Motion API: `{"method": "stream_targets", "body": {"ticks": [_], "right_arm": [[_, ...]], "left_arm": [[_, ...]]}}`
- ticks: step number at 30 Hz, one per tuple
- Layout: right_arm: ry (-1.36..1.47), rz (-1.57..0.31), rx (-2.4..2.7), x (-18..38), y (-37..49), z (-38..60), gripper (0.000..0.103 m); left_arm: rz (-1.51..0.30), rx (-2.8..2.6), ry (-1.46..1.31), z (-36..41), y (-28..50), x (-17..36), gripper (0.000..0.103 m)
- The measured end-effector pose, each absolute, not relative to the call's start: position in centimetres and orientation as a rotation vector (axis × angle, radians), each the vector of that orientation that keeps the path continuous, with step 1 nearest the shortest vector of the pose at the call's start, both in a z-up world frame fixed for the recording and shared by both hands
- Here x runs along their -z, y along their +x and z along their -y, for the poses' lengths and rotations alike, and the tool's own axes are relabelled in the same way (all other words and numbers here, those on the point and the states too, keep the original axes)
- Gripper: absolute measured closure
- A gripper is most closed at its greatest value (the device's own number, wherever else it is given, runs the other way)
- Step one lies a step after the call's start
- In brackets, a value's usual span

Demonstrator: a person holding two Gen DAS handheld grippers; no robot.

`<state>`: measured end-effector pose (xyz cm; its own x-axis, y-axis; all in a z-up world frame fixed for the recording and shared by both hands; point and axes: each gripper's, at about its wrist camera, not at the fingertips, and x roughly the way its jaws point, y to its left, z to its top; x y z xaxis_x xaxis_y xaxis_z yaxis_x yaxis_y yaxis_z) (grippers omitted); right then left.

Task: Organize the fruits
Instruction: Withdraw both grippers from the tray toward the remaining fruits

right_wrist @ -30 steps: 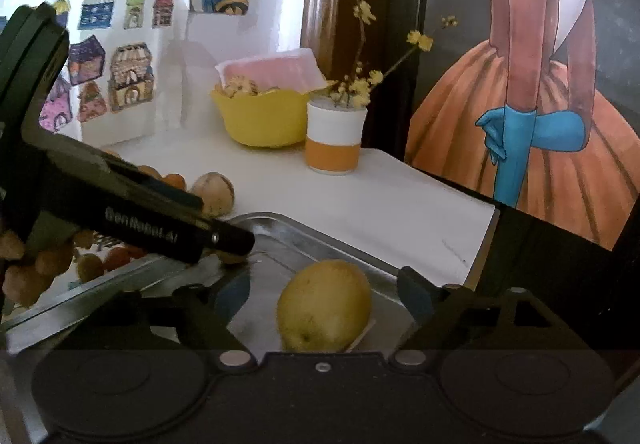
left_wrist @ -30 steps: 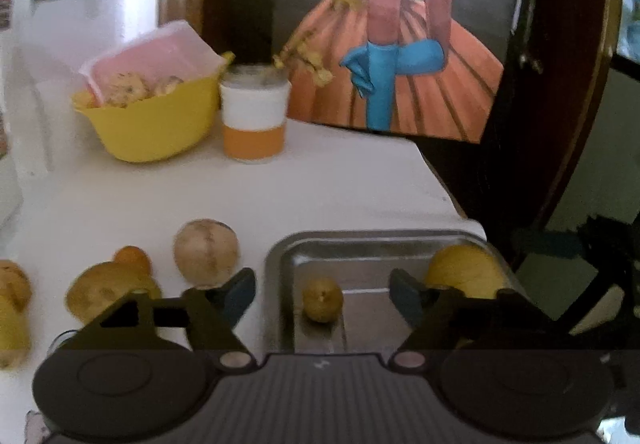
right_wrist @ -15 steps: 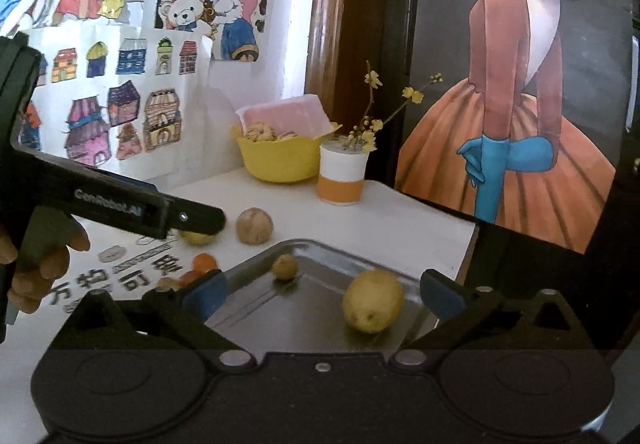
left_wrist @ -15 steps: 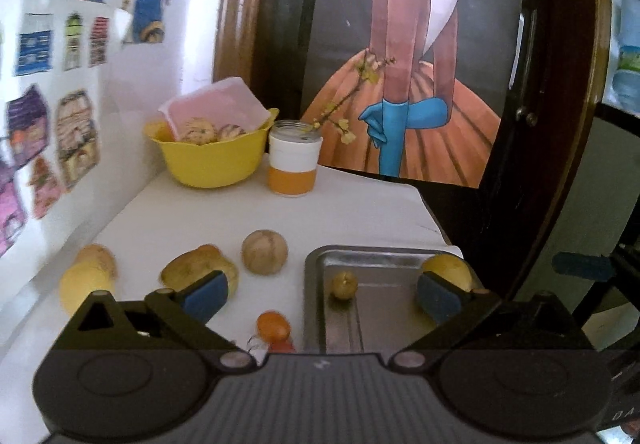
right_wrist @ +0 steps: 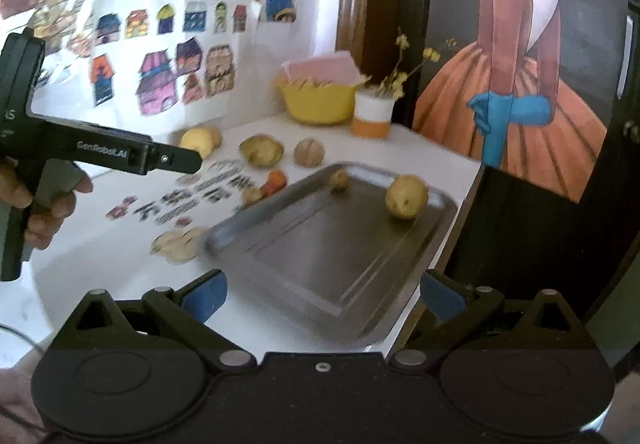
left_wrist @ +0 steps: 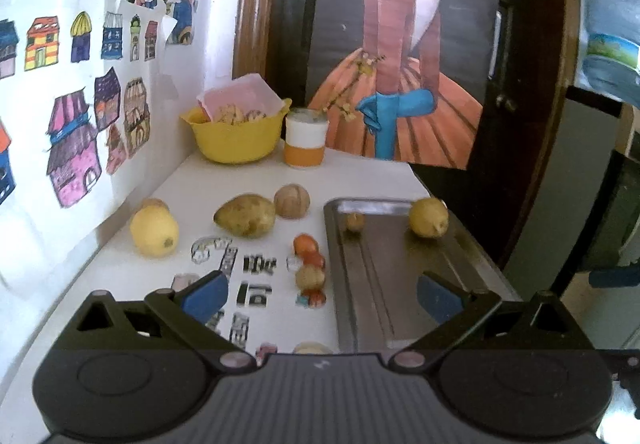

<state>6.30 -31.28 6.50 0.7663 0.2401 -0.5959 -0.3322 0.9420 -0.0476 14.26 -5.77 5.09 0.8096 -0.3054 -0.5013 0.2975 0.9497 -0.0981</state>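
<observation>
both grippers had pulled up and back from the metal tray point(left_wrist: 360, 308), leaving the lemon point(left_wrist: 428, 217) and a small fruit point(left_wrist: 354, 222) in it. the left gripper point(left_wrist: 320, 294) and right gripper point(right_wrist: 322, 294) each hung wide apart, holding nothing. most fruit, like the potato point(left_wrist: 245, 220), still lay outside on the table point(left_wrist: 360, 176).

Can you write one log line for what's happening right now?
left gripper: open, empty | right gripper: open, empty | tray: lemon, small fruit

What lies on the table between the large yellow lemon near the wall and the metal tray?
In the left wrist view, a brownish pear and small orange fruits lie between the lemon and the tray, over printed characters.
</observation>
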Motion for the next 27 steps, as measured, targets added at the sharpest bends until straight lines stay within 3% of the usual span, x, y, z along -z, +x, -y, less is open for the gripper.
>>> {"method": "stream_targets", "body": {"ticks": [13, 19, 27], "right_arm": [[-0.110, -0.741, -0.480, -5.2, 4.7, 22.0, 0.001], [-0.024, -0.683, -0.484, -5.1, 7.0, 18.3, 0.001], [-0.115, -0.624, -0.426, -4.5, 11.5, 15.2, 0.001]], "left_arm": [[-0.675, 0.221, 0.040, -0.3, 11.5, -3.1, 0.001], [-0.689, 0.115, 0.048, -4.1, 12.9, -3.5, 0.001], [-0.691, 0.064, 0.007, -6.1, 16.2, -3.3, 0.001]]}}
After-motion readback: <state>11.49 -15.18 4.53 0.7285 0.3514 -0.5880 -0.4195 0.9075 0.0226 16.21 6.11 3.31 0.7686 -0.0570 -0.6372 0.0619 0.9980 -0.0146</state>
